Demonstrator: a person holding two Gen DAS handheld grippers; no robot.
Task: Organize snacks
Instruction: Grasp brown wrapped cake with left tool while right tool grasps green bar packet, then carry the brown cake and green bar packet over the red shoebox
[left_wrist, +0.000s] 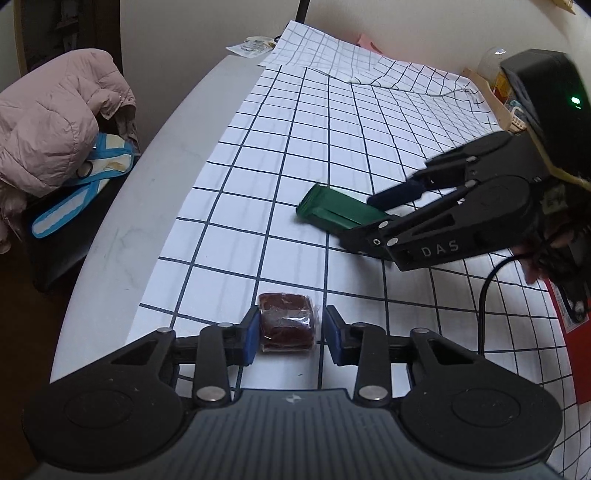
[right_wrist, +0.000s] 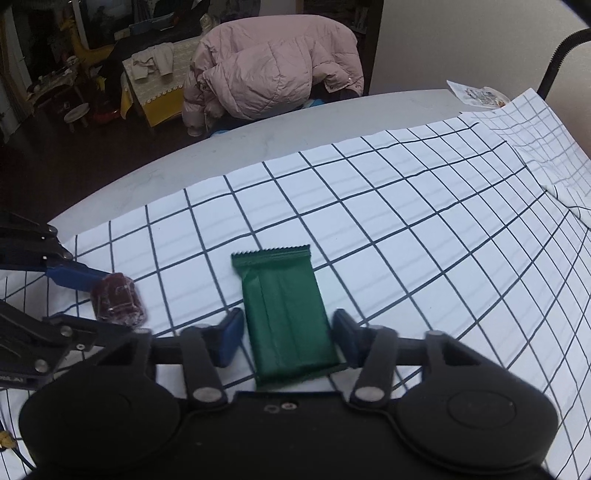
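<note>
A small dark red snack (left_wrist: 286, 326) in clear wrap lies on the checked cloth (left_wrist: 332, 147) between the fingers of my left gripper (left_wrist: 290, 334). Its left pad touches the wrap, and a thin strip of cloth shows before the right pad, so the gripper is open. The same red snack (right_wrist: 118, 299) shows at the left of the right wrist view. A green wrapped bar (right_wrist: 286, 317) lies flat between the fingers of my right gripper (right_wrist: 288, 339), with narrow gaps on both sides. In the left wrist view the right gripper (left_wrist: 373, 218) straddles the near end of the green bar (left_wrist: 332, 210).
A pink padded jacket (right_wrist: 269, 66) hangs on a chair beyond the round table's grey rim (right_wrist: 221, 147). A small white packet (right_wrist: 476, 96) lies at the far edge. A red packet (left_wrist: 576, 339) and a wooden rack (left_wrist: 495, 96) are on the right.
</note>
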